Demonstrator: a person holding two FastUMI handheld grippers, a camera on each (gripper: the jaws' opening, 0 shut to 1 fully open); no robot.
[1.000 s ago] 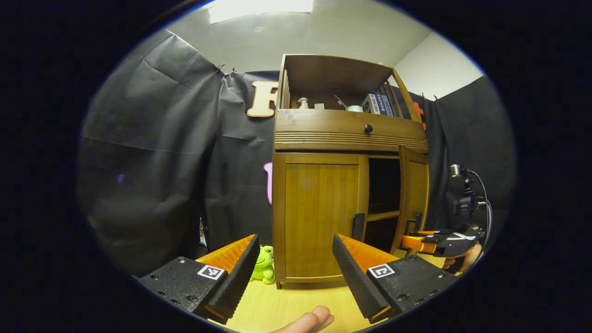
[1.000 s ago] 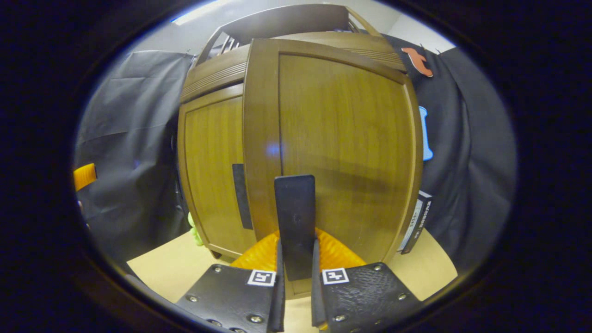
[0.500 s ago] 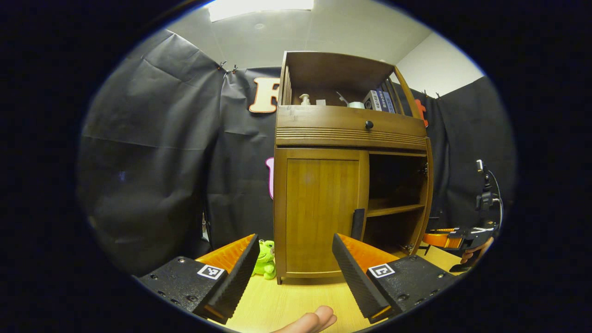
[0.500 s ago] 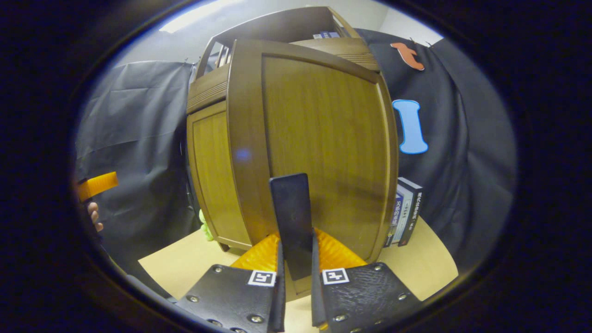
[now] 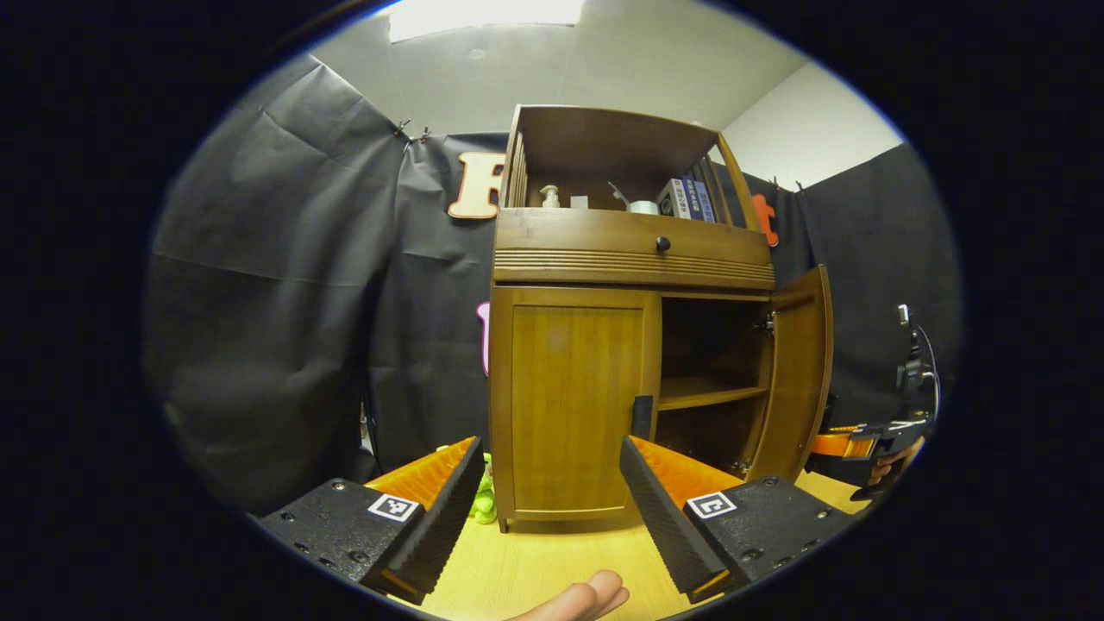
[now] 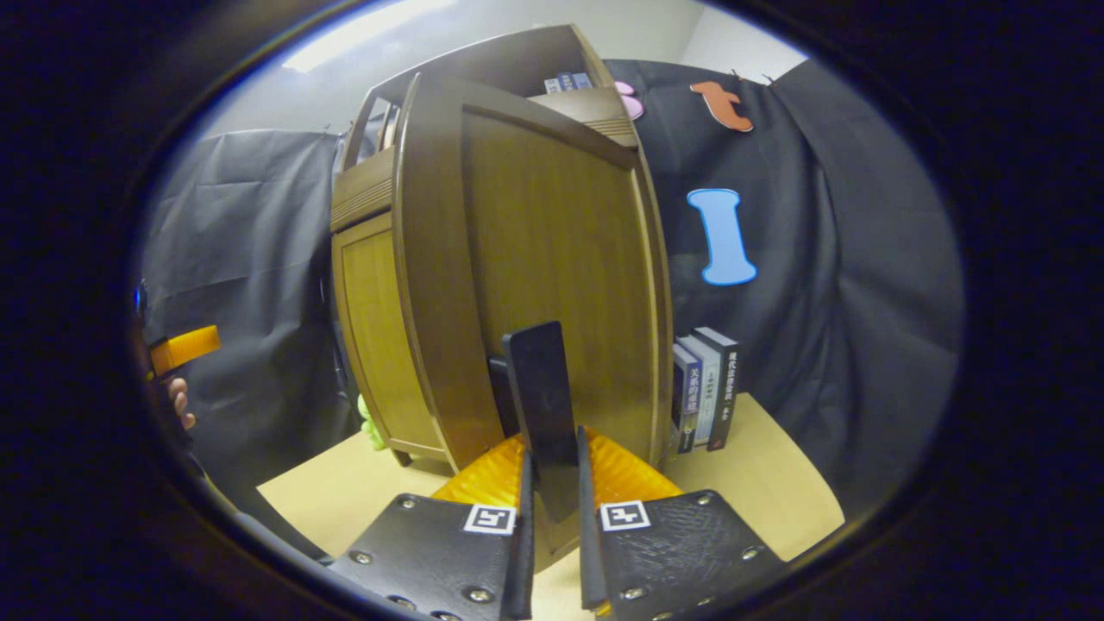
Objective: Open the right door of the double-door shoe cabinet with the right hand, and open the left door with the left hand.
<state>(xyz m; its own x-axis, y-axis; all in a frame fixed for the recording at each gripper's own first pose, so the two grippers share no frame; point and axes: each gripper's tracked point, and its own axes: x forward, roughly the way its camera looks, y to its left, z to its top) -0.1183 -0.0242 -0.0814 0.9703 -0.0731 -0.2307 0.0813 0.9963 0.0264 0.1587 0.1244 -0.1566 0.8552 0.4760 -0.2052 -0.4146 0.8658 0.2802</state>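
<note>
Wood grain runs close across the right gripper view: the right door (image 6: 535, 276) of the shoe cabinet (image 5: 604, 345) stands swung out, and its dark handle (image 6: 539, 405) rises at 12 o'clock from between the right tool (image 6: 552, 517) fingers, which are closed flat against both faces of the handle. At 3 o'clock of the door, a few books (image 6: 707, 388) stand upright on the tabletop (image 6: 776, 483), near the cabinet's side. At 9 o'clock, far off, part of the left tool (image 6: 181, 347) and fingers of the hand holding it peek in.

From the left gripper view the cabinet faces front. The left tool (image 5: 552, 500) is spread wide with nothing between its fingers, well short of the cabinet. Beyond it the left door (image 5: 573, 405) sits closed, its dark handle (image 5: 642, 417) at the inner edge. At 3 o'clock the right door (image 5: 798, 371) hangs open, baring a dark interior with a shelf (image 5: 711, 392), and the right tool (image 5: 849, 444) shows just past the door's edge. A green plush toy (image 5: 481, 496) lies by the cabinet's left foot. Above the doors come a drawer with a knob (image 5: 662, 244), then an open top compartment holding a bottle, a cup and boxes.

Pale wood tabletop (image 5: 552, 569) carries everything; black cloth walls and a white ceiling with a light panel enclose the booth.
</note>
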